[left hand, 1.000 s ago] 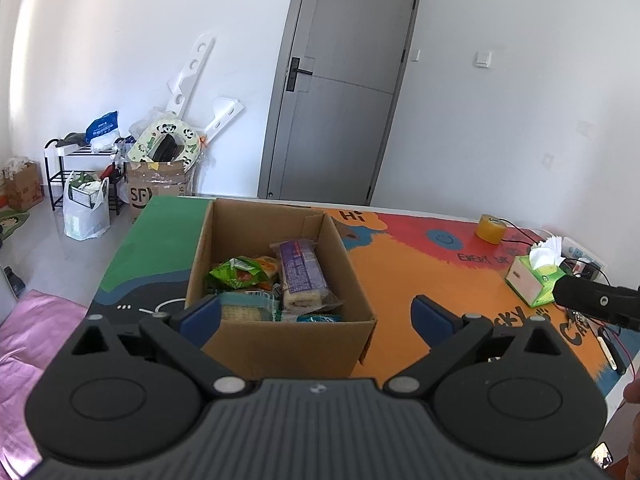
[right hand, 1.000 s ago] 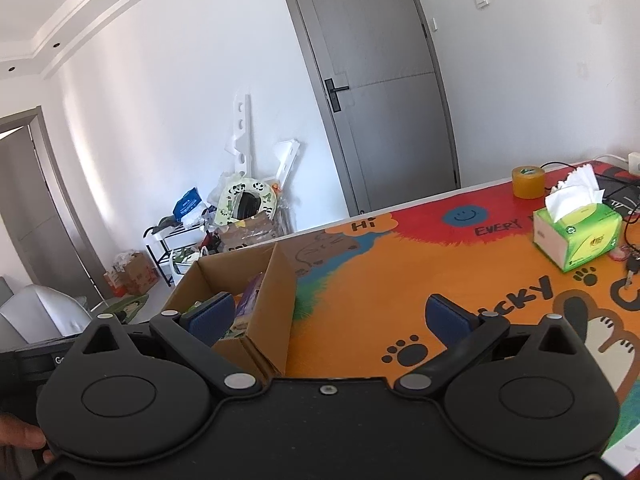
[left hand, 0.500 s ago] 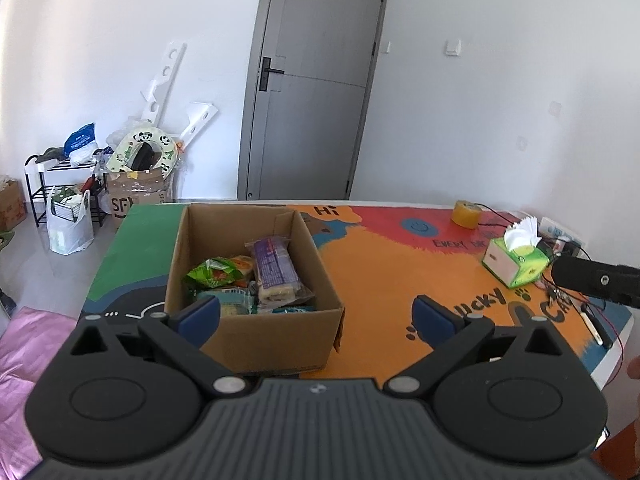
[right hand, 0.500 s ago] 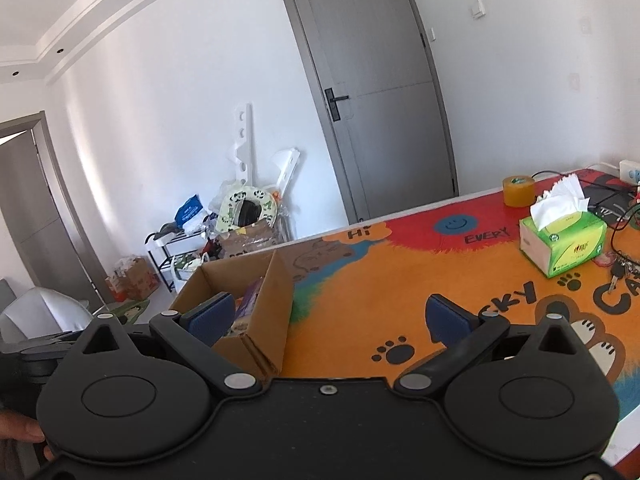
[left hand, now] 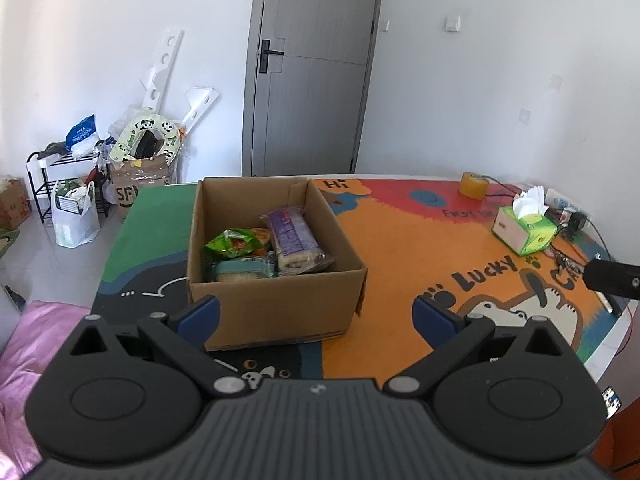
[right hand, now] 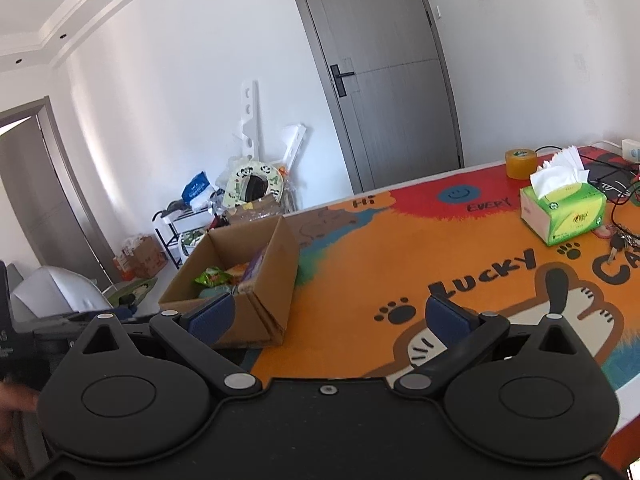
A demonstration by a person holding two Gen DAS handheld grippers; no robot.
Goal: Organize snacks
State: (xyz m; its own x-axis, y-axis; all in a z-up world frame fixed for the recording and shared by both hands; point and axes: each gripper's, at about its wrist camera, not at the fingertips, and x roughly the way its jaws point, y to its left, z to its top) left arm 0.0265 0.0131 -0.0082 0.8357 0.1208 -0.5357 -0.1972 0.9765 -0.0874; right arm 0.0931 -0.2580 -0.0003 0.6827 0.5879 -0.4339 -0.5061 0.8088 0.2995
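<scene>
An open cardboard box (left hand: 276, 300) stands on the colourful table mat (left hand: 420, 252). Inside lie a green snack bag (left hand: 234, 242), a purple-wrapped bread pack (left hand: 294, 240) and a pale blue packet (left hand: 244, 270). My left gripper (left hand: 316, 314) is open and empty, held back from the box's near wall. My right gripper (right hand: 328, 314) is open and empty, above the mat to the right of the box (right hand: 256, 280). The green bag also shows in the right wrist view (right hand: 212, 278).
A green tissue box (left hand: 524, 232), a yellow tape roll (left hand: 473, 185), keys (right hand: 624, 240) and cables lie at the mat's right side. The table's near right edge (left hand: 612, 344) is close. Floor clutter, a rack (left hand: 64, 184) and a grey door (left hand: 312, 68) stand behind.
Both grippers have pulled back and risen away from the box, so it looks smaller and farther. Both stay open and empty. The box's contents have not moved.
</scene>
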